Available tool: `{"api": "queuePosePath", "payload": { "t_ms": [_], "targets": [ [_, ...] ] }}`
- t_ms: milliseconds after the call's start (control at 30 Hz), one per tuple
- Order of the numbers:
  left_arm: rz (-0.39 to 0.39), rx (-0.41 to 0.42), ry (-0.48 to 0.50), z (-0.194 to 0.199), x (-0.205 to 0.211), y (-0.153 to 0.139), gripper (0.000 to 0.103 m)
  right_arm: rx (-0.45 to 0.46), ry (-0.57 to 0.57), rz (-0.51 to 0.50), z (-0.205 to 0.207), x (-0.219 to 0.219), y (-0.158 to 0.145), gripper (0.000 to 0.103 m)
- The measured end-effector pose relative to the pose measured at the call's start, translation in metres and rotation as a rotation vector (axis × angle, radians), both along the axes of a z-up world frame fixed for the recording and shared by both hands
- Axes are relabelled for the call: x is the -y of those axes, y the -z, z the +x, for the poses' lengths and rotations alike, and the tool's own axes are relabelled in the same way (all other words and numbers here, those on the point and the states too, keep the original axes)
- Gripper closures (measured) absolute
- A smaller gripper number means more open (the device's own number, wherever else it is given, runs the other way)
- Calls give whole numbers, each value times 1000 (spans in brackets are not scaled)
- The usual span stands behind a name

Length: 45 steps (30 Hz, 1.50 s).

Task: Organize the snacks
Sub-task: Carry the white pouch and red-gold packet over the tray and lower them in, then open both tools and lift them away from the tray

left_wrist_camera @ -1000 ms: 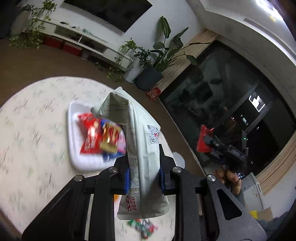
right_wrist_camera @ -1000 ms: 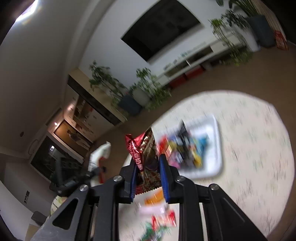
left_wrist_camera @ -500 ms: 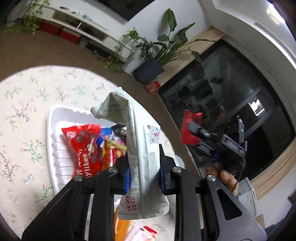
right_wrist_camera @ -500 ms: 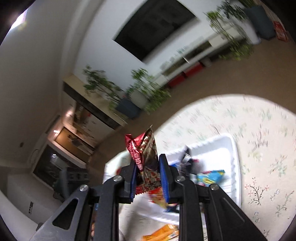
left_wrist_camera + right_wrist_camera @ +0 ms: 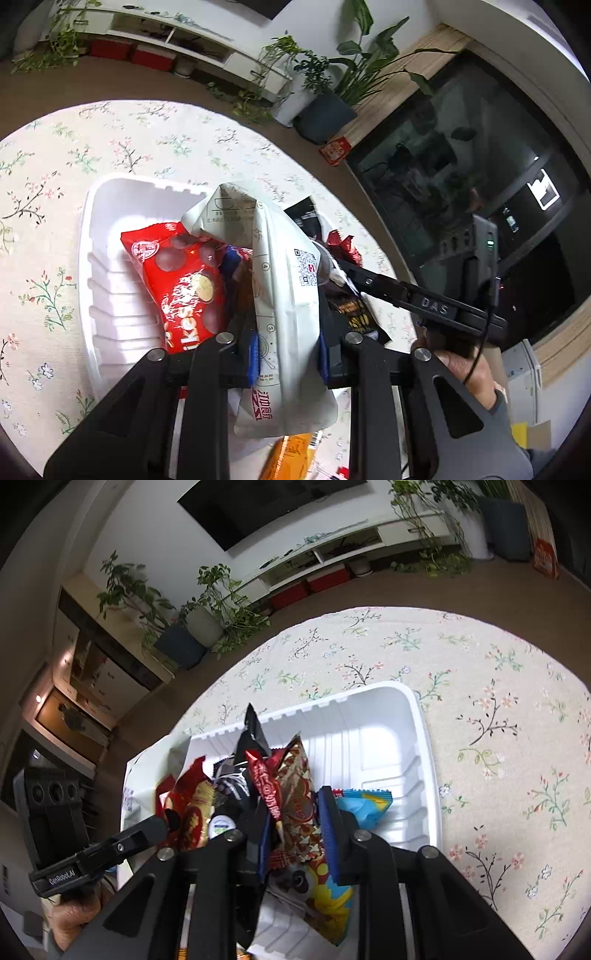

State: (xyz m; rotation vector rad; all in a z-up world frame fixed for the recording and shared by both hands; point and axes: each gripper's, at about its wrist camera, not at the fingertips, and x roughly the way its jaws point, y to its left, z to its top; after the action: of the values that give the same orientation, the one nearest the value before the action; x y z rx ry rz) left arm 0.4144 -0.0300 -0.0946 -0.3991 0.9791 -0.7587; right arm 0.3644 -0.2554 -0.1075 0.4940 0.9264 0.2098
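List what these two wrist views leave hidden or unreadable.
- Left wrist view: the white pouch in the left gripper covers the middle of the white tray; snacks behind it are unseen.
- Left wrist view: the orange packet is blurred and cut by the bottom edge.
- Right wrist view: the right gripper fingers hide the lower red-brown packet.

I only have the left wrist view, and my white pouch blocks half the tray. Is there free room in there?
Observer: Yes. The right wrist view shows the tray bare at the end away from the pile.
Operator: What is the right tool carrying?
Observer: The right tool is shut on a red-and-brown patterned packet, held over the tray.
Operator: Anything beside it?
Observer: A blue packet lies in the tray, just past its outer finger.
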Motion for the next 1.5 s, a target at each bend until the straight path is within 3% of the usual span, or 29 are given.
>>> {"api": "queuePosePath", "payload": {
  "t_ms": [167,400,467,500,533,633,700,767,833,900,1000,1133,1200,1300,1400,1500],
  "targets": [
    [10,-5,-14,5,10,11,82,15,-10,-53,1,-5,2,75],
    [41,3,-18,15,21,15,76,23,-8,-48,-3,-5,2,72],
    [46,6,-23,14,24,15,60,23,-11,-43,-4,-6,2,71],
    [41,10,-22,12,24,14,44,24,-12,-40,-2,-6,2,69],
    [32,15,-22,12,25,12,37,25,-14,-32,-2,-5,1,66],
    [47,34,-26,9,30,2,29,34,-10,-18,-5,-3,-4,57],
    [59,47,-26,8,32,-3,13,53,-3,-5,-8,2,-8,44],
    [71,60,-33,5,33,-9,5,72,13,0,-11,6,-13,40],
    [76,66,-41,1,34,-13,5,81,21,12,-15,11,-17,38],
    [91,84,-46,-6,28,-19,2,88,35,28,-19,17,-22,29],
    [146,160,-45,-25,23,-30,0,111,75,48,-27,28,-29,25],
    [314,314,40,-60,31,-35,0,124,103,81,-34,39,-35,24],
    [398,346,83,-73,37,-29,0,126,106,87,-36,39,-38,24],
    [451,314,122,-87,35,-11,0,123,96,81,-41,34,-40,24],
    [501,212,100,-86,26,9,0,121,82,82,-54,27,-41,24],
    [547,200,133,-92,23,22,1,109,72,80,-73,16,-42,24]
  ]
}}
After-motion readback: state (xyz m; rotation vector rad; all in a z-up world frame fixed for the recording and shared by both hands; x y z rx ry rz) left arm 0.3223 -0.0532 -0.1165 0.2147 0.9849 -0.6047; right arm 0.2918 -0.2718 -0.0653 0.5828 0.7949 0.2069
